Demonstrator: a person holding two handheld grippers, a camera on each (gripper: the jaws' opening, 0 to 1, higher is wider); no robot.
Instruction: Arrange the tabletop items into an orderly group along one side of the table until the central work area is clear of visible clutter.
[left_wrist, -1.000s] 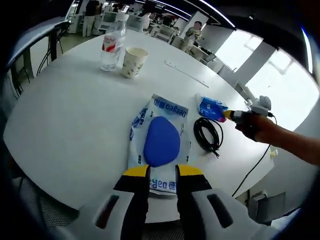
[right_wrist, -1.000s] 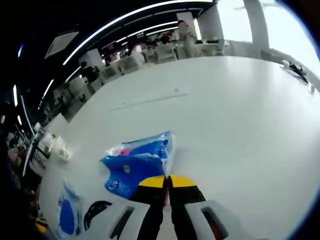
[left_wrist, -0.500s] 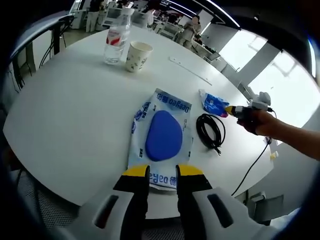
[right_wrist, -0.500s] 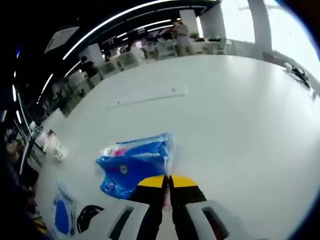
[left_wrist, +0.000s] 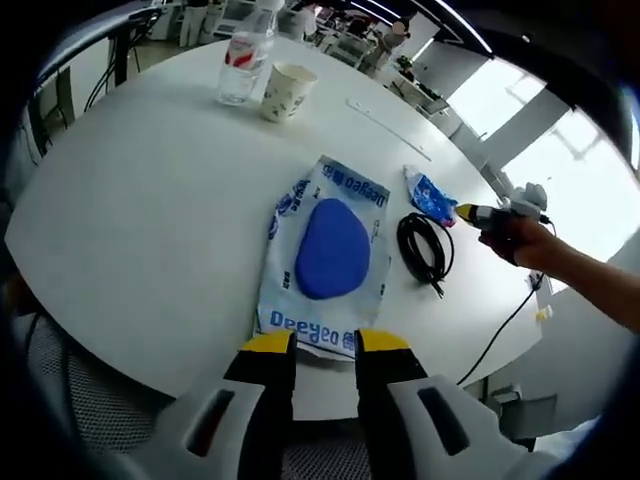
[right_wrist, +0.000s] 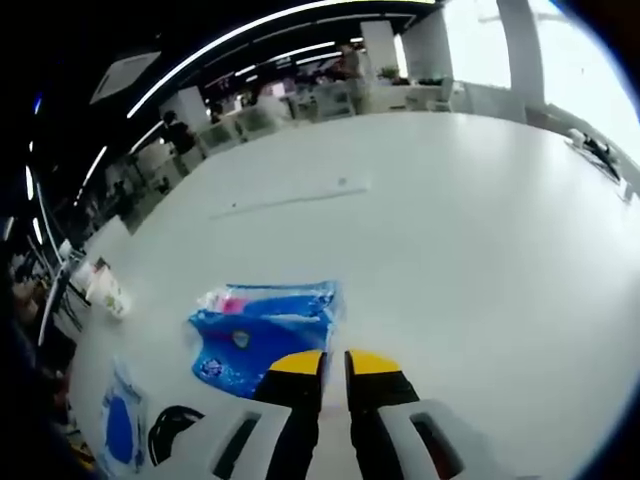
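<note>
The left gripper (left_wrist: 324, 345) is held at the near edge of the white tabletop (left_wrist: 140, 200), its jaws parted and grasping nothing; just ahead of them a white packet with a blue oval (left_wrist: 325, 250) lies flat near that edge. A coiled black cable (left_wrist: 424, 250) is seen just beside the packet, and a small blue tissue pack (left_wrist: 430, 193) lies beyond the cable. A clear water bottle (left_wrist: 240, 62) and a paper cup (left_wrist: 284, 92) stand close together at the far side, well apart from the packet. The right gripper (right_wrist: 334, 358), held in a hand (left_wrist: 520, 238), is recorded just short of the tissue pack (right_wrist: 260, 335); its jaws are slightly apart and nothing is held between them. A thin white strip (right_wrist: 290, 198) lies farther out on the tabletop.
</note>
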